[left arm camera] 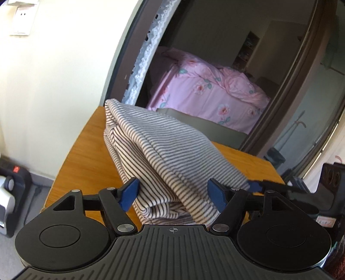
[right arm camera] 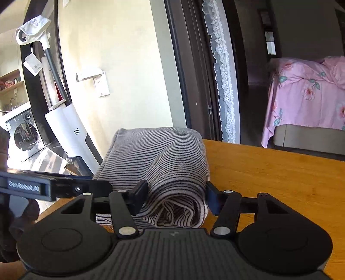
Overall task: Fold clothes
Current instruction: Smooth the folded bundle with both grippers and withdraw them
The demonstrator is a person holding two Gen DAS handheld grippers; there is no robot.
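Left wrist view, left to right: cream wall with a socket [left arm camera: 20,18] far left, wooden bench [left arm camera: 86,155] below it, then the striped garment [left arm camera: 155,146] lying along the bench from far edge to near edge, already doubled over into a thick multi-layer bundle. The left gripper [left arm camera: 174,195] has its blue pads spread, one each side of the bundle's near end, not clamping; the cloth sits loose between them. Far right in this view the tip of the right gripper [left arm camera: 258,185] pokes in just beside the garment's right edge. Behind, through a doorway, a bed with a pink floral cover [left arm camera: 211,86]. Right wrist view, left to right: washing machine [right arm camera: 23,133] far left, upright white vacuum [right arm camera: 71,127], the left gripper's body coming in low from the left, then the garment's rolled end filling the middle, bench to the right, bed far right. The right gripper [right arm camera: 175,198] is spread around the rolled end, pads close to the fabric on both sides; whether they press it I cannot tell, looks slack. Progress judgement: most folds look done, the garment is compact and layered. What's left is probably a last tidy or squaring of the bundle and letting go; the near end still looks bulgy and uneven.
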